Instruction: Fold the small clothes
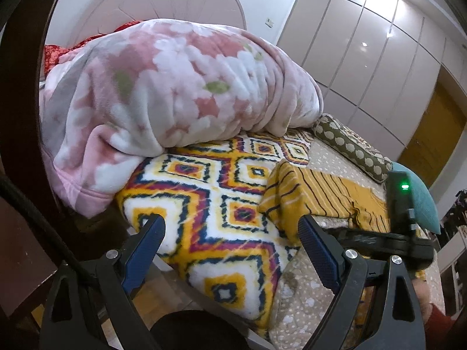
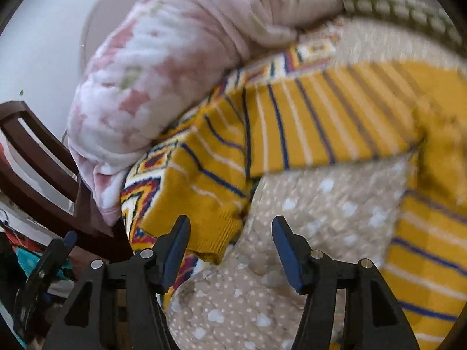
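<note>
A small mustard-yellow sweater (image 2: pixel 306 122) with navy and white stripes lies spread on the bed; its sleeve (image 2: pixel 201 192) hangs toward the bed's edge. In the left wrist view the sweater (image 1: pixel 321 192) lies just beyond my right fingertip. My left gripper (image 1: pixel 230 227) is open and empty above the patterned blanket. My right gripper (image 2: pixel 230 227) is open and empty, its left finger (image 2: pixel 178 242) close to the sleeve cuff, not touching. The right gripper's body (image 1: pixel 400 204) with a green light shows in the left wrist view.
A bundled pink floral blanket (image 1: pixel 163 93) lies at the back. A diamond-patterned fleece blanket (image 1: pixel 210 201) covers the bed's corner. The beige dotted bedspread (image 2: pixel 292 218), an olive pillow (image 1: pixel 350 148), a teal pillow (image 1: pixel 423 201) and a dark wooden chair (image 2: pixel 43 169) are nearby.
</note>
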### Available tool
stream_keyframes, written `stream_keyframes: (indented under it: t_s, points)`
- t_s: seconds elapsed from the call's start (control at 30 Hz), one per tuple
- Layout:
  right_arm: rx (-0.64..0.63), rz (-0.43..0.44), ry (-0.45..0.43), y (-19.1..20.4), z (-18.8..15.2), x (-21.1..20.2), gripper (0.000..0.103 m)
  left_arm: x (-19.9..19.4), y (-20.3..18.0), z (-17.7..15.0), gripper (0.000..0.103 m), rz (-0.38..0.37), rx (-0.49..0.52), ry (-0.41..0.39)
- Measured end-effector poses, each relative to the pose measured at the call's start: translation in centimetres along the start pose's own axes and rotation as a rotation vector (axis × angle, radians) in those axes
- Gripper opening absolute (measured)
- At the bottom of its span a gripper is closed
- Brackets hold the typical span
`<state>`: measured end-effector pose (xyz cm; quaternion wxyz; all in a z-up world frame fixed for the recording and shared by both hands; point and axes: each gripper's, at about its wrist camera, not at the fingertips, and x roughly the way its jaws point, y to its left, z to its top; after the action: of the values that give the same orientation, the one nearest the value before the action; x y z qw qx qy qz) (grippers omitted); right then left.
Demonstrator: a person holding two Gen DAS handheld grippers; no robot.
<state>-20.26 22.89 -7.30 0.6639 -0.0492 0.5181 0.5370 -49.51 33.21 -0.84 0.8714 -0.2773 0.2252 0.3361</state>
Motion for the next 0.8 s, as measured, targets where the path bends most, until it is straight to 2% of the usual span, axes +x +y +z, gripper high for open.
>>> stream_keyframes:
  t_s: [0.03,0.07,0.1,0.13,0.27,0.4,0.5,0.63,0.73,0.8]
  points:
    - [0.004,0.017,0.019,0.0,-0.1,0.7,0.039,0.0,-0.2,0.0,0.091,-0.003,0.004,0.001]
    - [0.005,0.043,0.046,0.2,-0.2,1.5,0.014,0.0,-0.3,0.0,0.091,-0.005,0.008,0.001]
    - [0.006,0.069,0.071,0.5,-0.2,2.1,0.006,-0.1,-0.5,0.0,0.091,-0.007,0.011,0.0]
    - [-0.003,0.067,0.07,0.9,0.0,2.2,0.006,-0.1,-0.6,0.1,0.091,-0.012,0.013,-0.001]
    - [-0.1,0.022,-0.044,2.6,0.9,-1.8,0.005,0.0,-0.9,0.2,0.091,-0.025,0.012,0.003]
    - [-0.061,0.007,-0.18,0.5,2.4,-9.1,0.005,0.2,-1.9,0.0,0.091,-0.056,0.024,0.018]
    - [0.047,-0.022,-0.271,-4.5,2.8,-15.0,0.005,0.3,-3.2,-0.3,0.091,-0.079,0.05,0.03]
    - [0.252,-0.119,-0.372,-13.8,0.9,-22.1,0.005,0.7,-5.3,-0.8,0.091,-0.101,0.098,0.044]
    - [0.418,-0.235,-0.415,-21.7,-1.9,-26.5,0.006,1.2,-7.0,-1.4,0.091,-0.111,0.136,0.067]
    - [0.468,-0.411,-0.397,-25.7,-3.7,-28.4,0.009,1.5,-8.2,-1.9,0.091,-0.123,0.157,0.087]
